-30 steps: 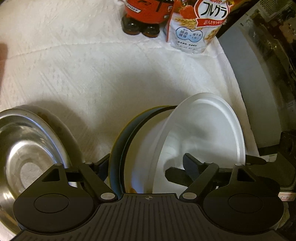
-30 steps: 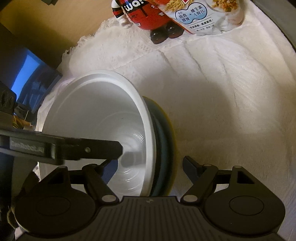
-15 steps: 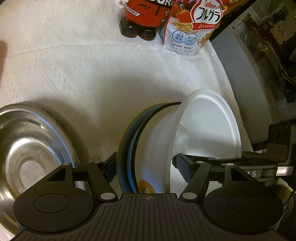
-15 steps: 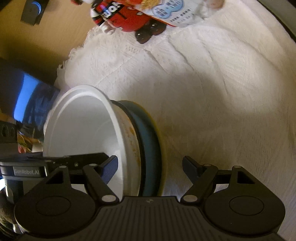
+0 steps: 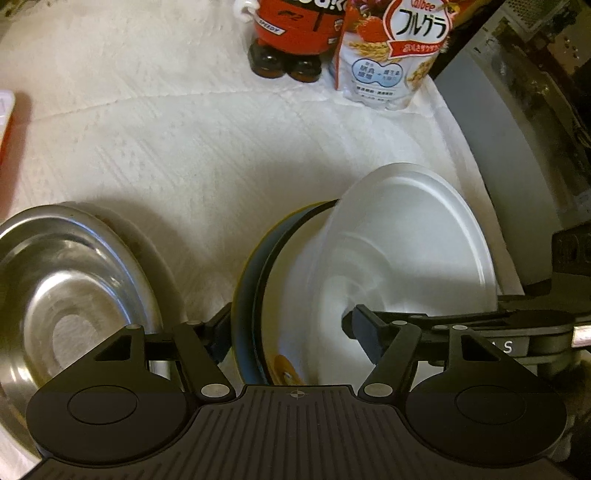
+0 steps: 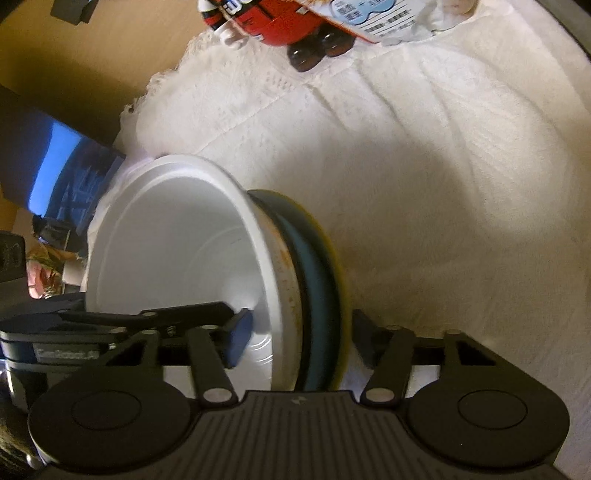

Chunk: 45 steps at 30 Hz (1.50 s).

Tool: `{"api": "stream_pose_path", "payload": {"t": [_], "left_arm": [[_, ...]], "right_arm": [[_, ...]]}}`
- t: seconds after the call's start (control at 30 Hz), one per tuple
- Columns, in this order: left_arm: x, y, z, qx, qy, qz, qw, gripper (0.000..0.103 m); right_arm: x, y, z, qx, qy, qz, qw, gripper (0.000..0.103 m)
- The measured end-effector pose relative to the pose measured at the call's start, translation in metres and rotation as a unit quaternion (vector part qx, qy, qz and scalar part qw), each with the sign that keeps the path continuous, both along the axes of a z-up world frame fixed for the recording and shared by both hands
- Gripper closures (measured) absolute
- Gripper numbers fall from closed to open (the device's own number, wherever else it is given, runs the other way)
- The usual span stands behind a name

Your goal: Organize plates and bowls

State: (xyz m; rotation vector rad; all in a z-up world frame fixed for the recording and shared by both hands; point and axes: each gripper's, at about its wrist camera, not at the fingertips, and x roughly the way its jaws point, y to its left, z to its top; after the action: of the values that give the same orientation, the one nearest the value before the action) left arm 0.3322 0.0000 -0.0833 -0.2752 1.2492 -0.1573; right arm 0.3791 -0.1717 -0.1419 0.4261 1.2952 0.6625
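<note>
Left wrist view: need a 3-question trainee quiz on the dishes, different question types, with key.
1. True or false: the steel bowl sits apart from the dish stack, on its left in the left wrist view.
2. How is the white bowl oriented?
A. flat, mouth up
B. on edge, mouth sideways, nested against the plates
C. upside down on the cloth
3. Name the two items standing at the far end of the cloth.

Key:
1. True
2. B
3. The red figure and the cereal bag
</note>
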Motion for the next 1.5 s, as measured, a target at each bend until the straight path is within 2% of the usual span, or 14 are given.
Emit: {"api": "stream_pose_path", "payload": {"t": [0.27,0.7,1.03,1.17,1.5], "left_arm": [[0.002,0.002,0.001,-0.006,0.012,0.009,0.9999,0.032],[-0.005,0.001,0.001,-0.031,0.009,0.021,0.9992,0.033],[-0.013,0.006,-0.006,-0.089,0.008,0.041,0.9951,0.033],[-0.014,0.010,-0.003,-0.113,-0.002,0.047,0.9925,0.033],[-0.025,0.033,0.023,-0.166,-0.054,0.058,0.9830,0.033]], "right_arm": [[0.000,0.002,0.002,-0.010,0.001,0.000,1.000,0.051],[-0.002,0.000,0.012,-0.044,-0.012,0.010,0.999,0.051],[-0.003,0.005,0.030,-0.105,-0.006,0.025,0.994,0.050],[-0.003,0.009,0.042,-0.129,-0.003,0.023,0.991,0.050],[-0.002,0.038,0.097,-0.185,-0.040,0.034,0.981,0.050]]}}
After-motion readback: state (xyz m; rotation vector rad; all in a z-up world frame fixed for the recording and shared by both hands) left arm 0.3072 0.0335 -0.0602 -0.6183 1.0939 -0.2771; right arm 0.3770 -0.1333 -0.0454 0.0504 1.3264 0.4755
